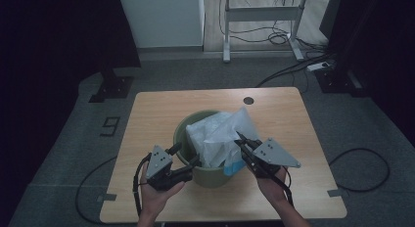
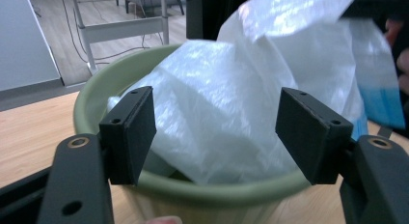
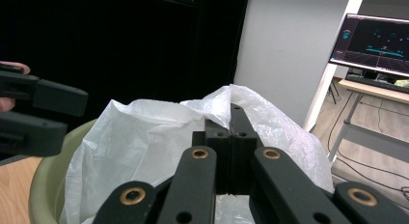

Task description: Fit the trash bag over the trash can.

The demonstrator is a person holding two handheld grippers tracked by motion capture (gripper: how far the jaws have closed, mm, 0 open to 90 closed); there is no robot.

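A wooden table (image 1: pixel 161 109) stands on grey carpet (image 1: pixel 58 153). Far behind, a white cabinet (image 1: pixel 161 19) stands left of a desk frame (image 1: pixel 262 14); cables (image 1: pixel 293 65) trail right.

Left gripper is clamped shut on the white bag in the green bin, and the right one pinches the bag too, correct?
Not quite. The left gripper is open, its jaws spread apart at the green bin's rim, as the left gripper view shows. The right gripper does pinch the white bag.

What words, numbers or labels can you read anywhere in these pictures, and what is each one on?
"9": a dark numeral marked on the grey floor, left of the table.
The monitor in the right gripper view shows teal graphics; any text there is too small and blurred to read.
Nothing readable on the green bucket, the white plastic bag or either hand-held gripper.
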